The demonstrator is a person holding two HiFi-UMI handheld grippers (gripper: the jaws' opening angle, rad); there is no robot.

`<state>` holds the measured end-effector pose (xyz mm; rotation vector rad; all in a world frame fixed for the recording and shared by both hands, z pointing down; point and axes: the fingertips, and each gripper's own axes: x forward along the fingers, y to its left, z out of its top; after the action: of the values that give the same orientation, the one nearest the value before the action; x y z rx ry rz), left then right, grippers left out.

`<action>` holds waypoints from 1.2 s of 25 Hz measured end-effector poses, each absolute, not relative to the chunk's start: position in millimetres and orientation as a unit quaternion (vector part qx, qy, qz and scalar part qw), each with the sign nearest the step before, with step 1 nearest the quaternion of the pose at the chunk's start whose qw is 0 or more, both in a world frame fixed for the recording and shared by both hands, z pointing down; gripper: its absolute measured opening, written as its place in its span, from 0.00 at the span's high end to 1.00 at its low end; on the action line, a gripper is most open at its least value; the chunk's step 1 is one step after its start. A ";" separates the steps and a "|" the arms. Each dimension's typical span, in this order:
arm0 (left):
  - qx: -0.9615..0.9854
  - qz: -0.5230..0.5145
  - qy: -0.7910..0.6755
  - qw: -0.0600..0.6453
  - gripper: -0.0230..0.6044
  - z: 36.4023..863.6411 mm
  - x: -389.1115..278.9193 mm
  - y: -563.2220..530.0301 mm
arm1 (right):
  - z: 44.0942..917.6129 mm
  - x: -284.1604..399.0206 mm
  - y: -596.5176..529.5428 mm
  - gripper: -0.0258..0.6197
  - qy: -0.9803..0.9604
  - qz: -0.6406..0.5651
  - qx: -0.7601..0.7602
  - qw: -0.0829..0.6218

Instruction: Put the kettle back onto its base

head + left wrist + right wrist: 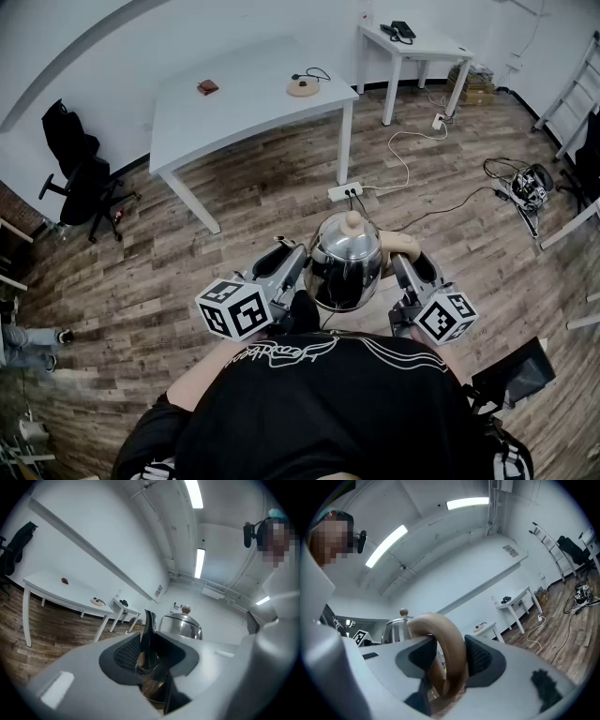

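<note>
The polished steel kettle with a domed lid (345, 262) hangs between the two grippers, close to the person's chest and above the wood-plank floor (234, 216). It is well apart from its base, the round tan disc with a black cord (302, 86), which lies on the long white table (234, 112) across the room.

The left gripper (296, 261) has its jaws closed onto a dark, narrow part at the kettle's side, seemingly the spout (147, 637). The right gripper (405, 264) has its jaws pressed onto the curved tan handle (451, 651), which fills the gap between the ribbed pads.

The step in hand looks like carrying. To do it well, the person would walk to the table with the kettle level and both grips firm. The kettle would then come down straight over the disc so its bottom seats flat, and only after that would either gripper let go. The narrow hold on the left seems the likelier to slip.

The lid, with its pale round knob (352, 222), is shut, so what the kettle holds cannot be told.
</note>
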<state>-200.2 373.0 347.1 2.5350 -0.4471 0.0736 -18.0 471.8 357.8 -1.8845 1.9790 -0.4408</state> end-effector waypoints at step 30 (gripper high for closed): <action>0.947 0.005 -0.159 0.280 0.80 361.1 -77.5 -90.2 | 363.5 99.8 11.6 0.68 0.720 -0.171 -0.657 0.145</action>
<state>-77.5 -90.2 361.1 2.5384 -0.4259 0.0135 99.8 11.6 363.5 -1.8926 2.0732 -0.4934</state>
